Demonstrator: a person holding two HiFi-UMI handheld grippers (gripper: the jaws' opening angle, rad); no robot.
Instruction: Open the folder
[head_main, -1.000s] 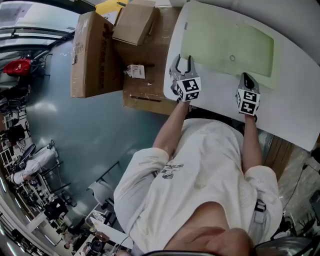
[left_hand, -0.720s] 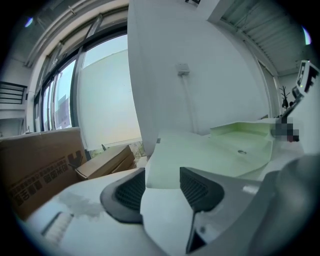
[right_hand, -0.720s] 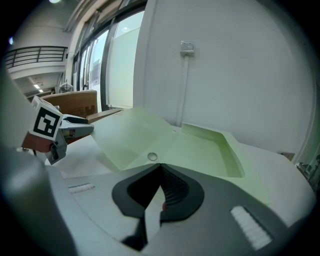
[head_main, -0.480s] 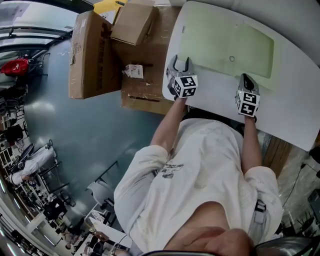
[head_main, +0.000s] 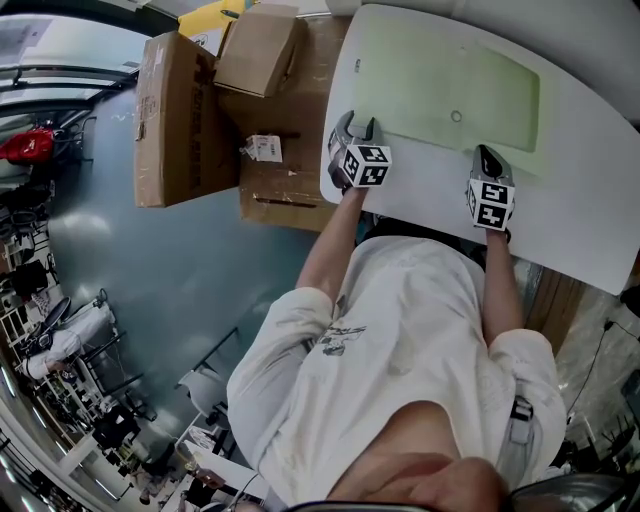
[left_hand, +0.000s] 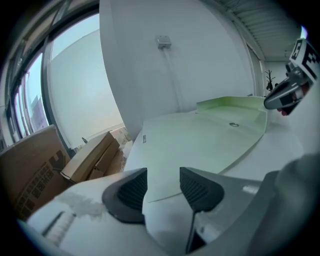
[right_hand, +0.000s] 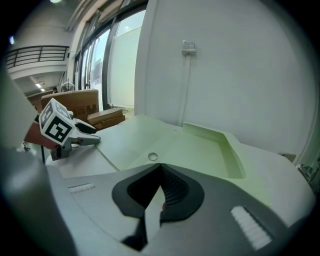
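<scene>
lying flat on white table (head_main: 580, 220): pale green folder (head_main: 450, 85). left tool (head_main: 358, 122) at folder's near left corner, jaws apart, just been opening; folder edge shows in gap, pads not pressing it. right tool (head_main: 487, 152) jaws together, tip at folder's near edge, right end.

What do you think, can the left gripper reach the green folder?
Probably yes: the left gripper, jaws just opened and gripping nothing, is already at the folder's near corner, and nothing blocks the way.
</scene>
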